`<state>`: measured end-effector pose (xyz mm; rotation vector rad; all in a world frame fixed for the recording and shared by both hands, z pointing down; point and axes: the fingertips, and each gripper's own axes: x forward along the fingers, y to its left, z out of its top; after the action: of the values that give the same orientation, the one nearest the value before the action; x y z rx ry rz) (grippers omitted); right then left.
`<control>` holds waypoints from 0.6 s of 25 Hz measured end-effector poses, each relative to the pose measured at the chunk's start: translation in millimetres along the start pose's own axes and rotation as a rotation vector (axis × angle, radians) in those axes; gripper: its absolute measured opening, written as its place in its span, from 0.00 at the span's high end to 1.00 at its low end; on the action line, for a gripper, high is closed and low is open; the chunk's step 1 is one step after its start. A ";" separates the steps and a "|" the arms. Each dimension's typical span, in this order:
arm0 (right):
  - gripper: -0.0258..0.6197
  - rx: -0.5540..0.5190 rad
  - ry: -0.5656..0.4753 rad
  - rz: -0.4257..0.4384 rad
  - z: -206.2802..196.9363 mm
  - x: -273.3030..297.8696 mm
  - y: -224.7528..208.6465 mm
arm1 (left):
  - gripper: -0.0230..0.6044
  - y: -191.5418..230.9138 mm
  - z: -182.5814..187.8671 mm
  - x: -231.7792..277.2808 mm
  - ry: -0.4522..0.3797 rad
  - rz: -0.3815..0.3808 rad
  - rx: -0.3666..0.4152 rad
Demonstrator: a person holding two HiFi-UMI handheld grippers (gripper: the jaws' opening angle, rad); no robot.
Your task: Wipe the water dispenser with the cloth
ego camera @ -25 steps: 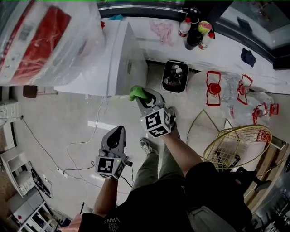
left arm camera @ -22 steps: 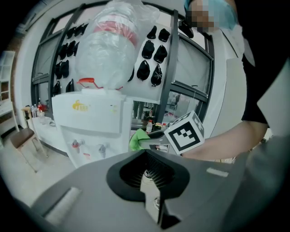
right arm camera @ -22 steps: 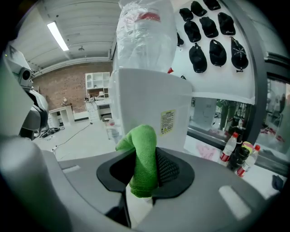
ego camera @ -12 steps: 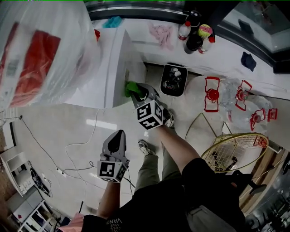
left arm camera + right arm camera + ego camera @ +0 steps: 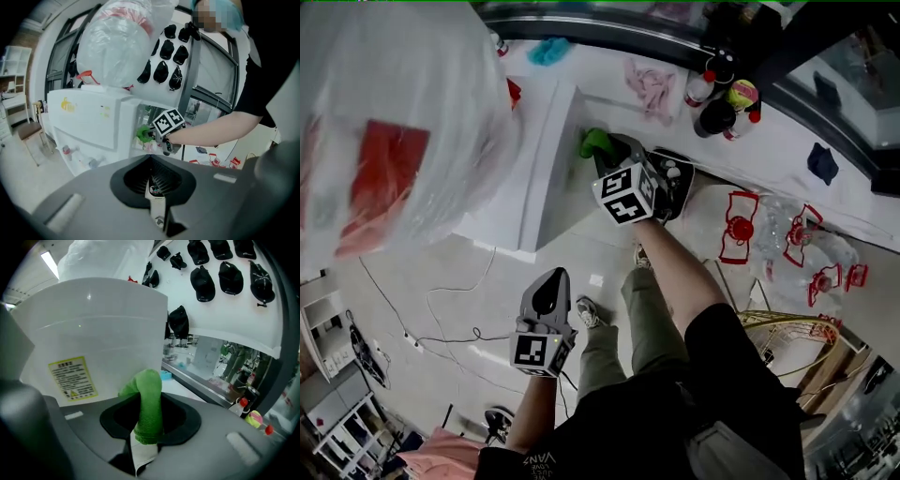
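Right gripper (image 5: 147, 430): jaws clamped on the cloth (image 5: 149, 401), a green roll standing up out of the jaw mouth with its top folded over toward the dispenser (image 5: 93, 329).

Cloth position: at the dispenser's white side panel, just right of the panel's yellow label (image 5: 72, 378). The folded top looks pressed to the panel, but the cloth itself covers the contact line. From the head view the cloth sits at the dispenser's side face, near its upper edge.

Left gripper (image 5: 157, 187): jaws pressed together, nothing between them. It is held low and well clear of the dispenser, out from its front, with its camera looking back at the front and at the right gripper working the side.

On top of the dispenser: a large clear plastic bag (image 5: 394, 141) with red showing inside.

Just past the dispenser's wiped side: a black bin (image 5: 678, 180) on the floor, partly covered by the right gripper.

Farther from the dispenser on that same side: bottles (image 5: 717, 103) on a white counter. Black caps (image 5: 220, 273) hang on the wall beyond the dispenser.
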<state>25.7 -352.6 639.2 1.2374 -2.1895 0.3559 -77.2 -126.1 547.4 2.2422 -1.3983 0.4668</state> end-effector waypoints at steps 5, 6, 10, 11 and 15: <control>0.78 -0.009 0.023 -0.028 7.9 26.1 -29.5 | 0.96 -4.5 4.4 9.3 -0.002 -0.005 0.002; 0.78 -0.008 0.027 -0.036 8.4 30.1 -33.5 | 0.96 -6.0 3.8 9.7 0.001 -0.009 0.004; 0.78 -0.006 0.035 -0.088 5.4 34.5 -45.9 | 0.96 -12.3 -1.5 10.3 0.011 -0.032 0.020; 0.78 -0.004 0.029 -0.097 4.4 31.0 -45.8 | 0.96 -12.6 -2.3 9.4 0.014 -0.036 0.021; 0.78 0.026 -0.003 -0.106 -9.3 -1.5 -28.2 | 0.96 -10.9 -5.0 0.1 0.028 -0.056 0.028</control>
<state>53.5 -362.0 644.1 1.3632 -2.1179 0.3400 -67.6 -119.3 549.5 2.2823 -1.3187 0.4998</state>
